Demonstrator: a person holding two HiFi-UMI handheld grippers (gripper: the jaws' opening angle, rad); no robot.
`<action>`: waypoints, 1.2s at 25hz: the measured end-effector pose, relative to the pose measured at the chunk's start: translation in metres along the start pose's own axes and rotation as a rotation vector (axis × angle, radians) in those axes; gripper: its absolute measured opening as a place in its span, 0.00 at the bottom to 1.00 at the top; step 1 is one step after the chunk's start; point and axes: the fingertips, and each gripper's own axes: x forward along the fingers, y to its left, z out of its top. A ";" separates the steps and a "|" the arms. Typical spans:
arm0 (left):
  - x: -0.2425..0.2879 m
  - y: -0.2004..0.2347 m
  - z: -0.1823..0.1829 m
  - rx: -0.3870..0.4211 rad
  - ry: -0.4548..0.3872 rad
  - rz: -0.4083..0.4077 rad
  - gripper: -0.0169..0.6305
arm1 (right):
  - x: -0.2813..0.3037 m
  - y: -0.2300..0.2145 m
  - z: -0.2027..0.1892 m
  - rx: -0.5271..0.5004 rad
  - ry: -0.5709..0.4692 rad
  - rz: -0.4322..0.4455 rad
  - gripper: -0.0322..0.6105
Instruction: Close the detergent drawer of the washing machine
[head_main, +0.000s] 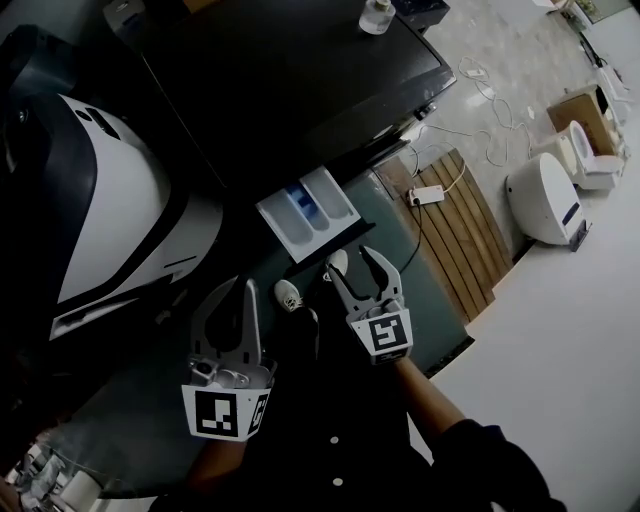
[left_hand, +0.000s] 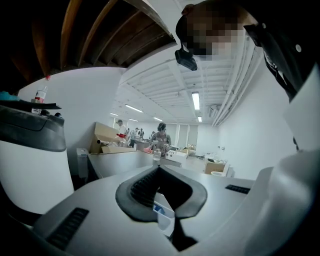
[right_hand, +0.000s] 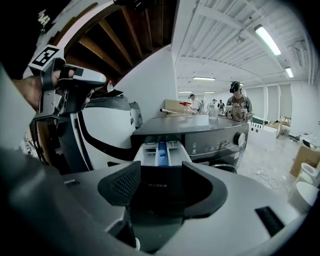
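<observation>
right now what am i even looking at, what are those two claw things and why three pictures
There is no robot here: a person holds two hand-held grippers. The head view looks down from a camera on their head and shows the left gripper and the right gripper, both open and empty. The other two pictures come from cameras riding on each gripper, looking along its jaws. Ahead is a dark washer with its drawer pulled out; neither gripper touches it. A small bottle stands on the washer's top.

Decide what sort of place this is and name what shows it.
Probably an open test lab or workshop, not a home: a washing machine in a big white hall, people working behind it, strip lights overhead.
</observation>
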 end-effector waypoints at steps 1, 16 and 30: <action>0.001 -0.002 -0.002 -0.001 0.003 -0.006 0.05 | 0.001 0.001 -0.006 0.002 0.021 -0.001 0.44; 0.002 0.000 -0.014 -0.004 0.029 -0.010 0.05 | 0.018 0.012 -0.044 -0.024 0.138 0.028 0.46; 0.005 0.005 -0.016 -0.008 0.040 0.005 0.05 | 0.032 0.013 -0.045 0.036 0.160 0.006 0.48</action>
